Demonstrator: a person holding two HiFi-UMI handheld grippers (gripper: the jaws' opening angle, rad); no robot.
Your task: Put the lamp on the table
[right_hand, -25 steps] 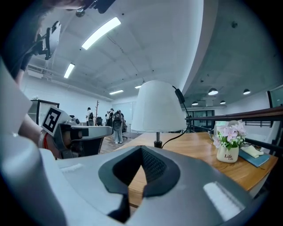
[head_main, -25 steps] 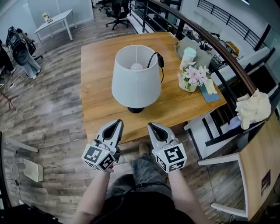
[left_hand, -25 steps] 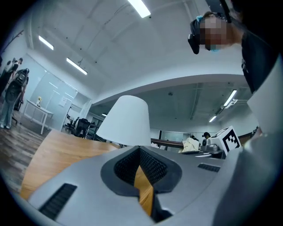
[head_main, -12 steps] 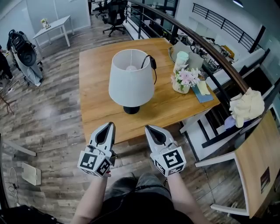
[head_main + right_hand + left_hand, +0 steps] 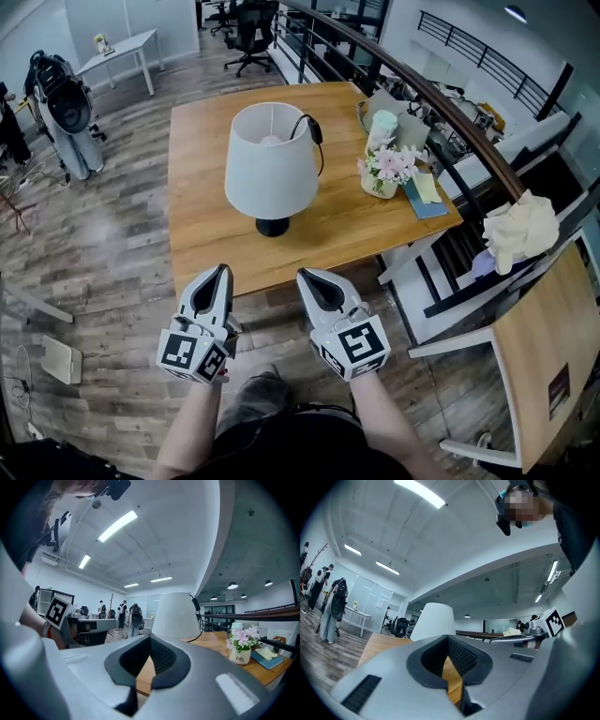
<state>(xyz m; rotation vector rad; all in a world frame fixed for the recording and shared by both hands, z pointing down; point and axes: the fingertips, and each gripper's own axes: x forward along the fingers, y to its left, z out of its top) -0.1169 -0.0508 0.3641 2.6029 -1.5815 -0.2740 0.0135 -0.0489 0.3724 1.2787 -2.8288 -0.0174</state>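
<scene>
The lamp (image 5: 270,164), a white shade on a black base with a black cord over its rim, stands upright on the wooden table (image 5: 211,239). Both grippers are off the table's near edge, pointing at the lamp and well short of it. My left gripper (image 5: 222,273) is shut and empty, and so is my right gripper (image 5: 305,277). Above the closed jaws of the left gripper (image 5: 449,667) the lamp shade (image 5: 433,620) shows ahead. The right gripper (image 5: 143,667) has the lamp shade (image 5: 174,616) ahead of it too.
A pot of pink flowers (image 5: 382,173), a blue book (image 5: 424,195) and a tray of items sit on the table's right side. A chair draped with a cream cloth (image 5: 517,234) stands to the right. A curved railing (image 5: 441,103) runs behind, and people (image 5: 124,613) stand far off.
Both grippers have drawn back from the table's near edge and risen slightly. The lamp has stayed in place on the table.
</scene>
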